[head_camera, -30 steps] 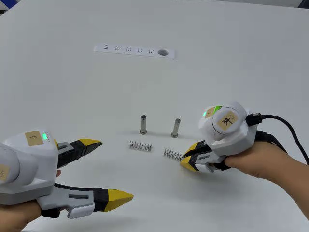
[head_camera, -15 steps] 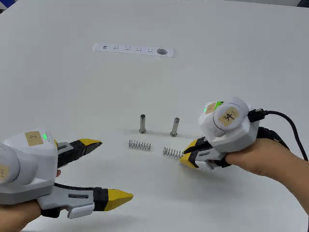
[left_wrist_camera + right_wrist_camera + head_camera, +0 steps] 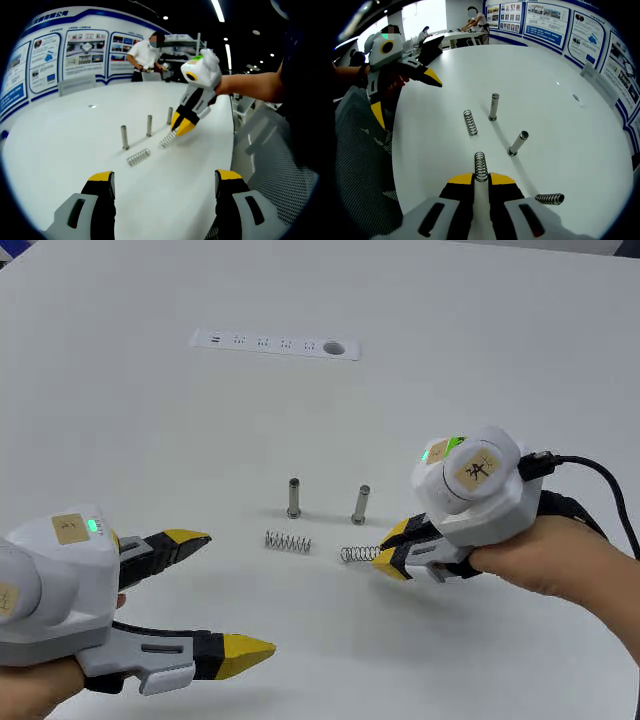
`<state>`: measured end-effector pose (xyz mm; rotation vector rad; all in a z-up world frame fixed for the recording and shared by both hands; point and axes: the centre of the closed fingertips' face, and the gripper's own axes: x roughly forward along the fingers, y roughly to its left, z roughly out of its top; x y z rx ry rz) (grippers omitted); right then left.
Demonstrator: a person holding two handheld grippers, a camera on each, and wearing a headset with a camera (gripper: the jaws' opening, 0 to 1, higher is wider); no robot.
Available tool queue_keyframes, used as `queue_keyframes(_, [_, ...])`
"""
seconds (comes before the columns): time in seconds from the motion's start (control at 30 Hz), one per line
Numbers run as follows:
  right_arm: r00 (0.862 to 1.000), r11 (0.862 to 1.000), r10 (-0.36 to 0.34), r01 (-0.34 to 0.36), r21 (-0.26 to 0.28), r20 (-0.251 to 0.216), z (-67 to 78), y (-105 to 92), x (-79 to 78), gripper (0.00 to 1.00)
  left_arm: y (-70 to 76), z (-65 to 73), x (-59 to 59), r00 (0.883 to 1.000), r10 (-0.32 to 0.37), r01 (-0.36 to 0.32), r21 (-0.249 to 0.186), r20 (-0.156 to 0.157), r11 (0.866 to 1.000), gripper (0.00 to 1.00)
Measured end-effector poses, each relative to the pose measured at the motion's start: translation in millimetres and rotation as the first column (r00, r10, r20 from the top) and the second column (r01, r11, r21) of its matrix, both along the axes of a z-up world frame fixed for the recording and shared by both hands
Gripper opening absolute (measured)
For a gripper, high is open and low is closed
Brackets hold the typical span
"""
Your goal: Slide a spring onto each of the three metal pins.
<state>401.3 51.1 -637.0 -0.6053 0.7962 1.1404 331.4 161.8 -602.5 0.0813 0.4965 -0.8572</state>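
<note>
Tilted up since a moment ago, the spring [image 3: 358,554] at frame centre sits pinched in my right gripper [image 3: 385,558], my left gripper [image 3: 225,590] gaping lower left; next it needs lifting and aligning over the nearest pin [image 3: 361,504].

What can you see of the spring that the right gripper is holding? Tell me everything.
The spring is a slim coil of bare silvery wire, evenly wound. The right gripper has its yellow-tipped jaws shut on one end; the rest sticks out past the tips. It sits low over the white table, nearly level; whether its free end touches the table is unclear.
</note>
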Motion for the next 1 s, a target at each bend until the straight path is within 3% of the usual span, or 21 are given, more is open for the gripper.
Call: queue_keyframes(1.0, [1.0,1.0,0.005,-0.005,-0.03,0.006,14.2,-5.7,3.9,0.11,0.0,-0.3,0.2,1.0,0.001,-0.001,-0.003,0.003,1.0,0.84])
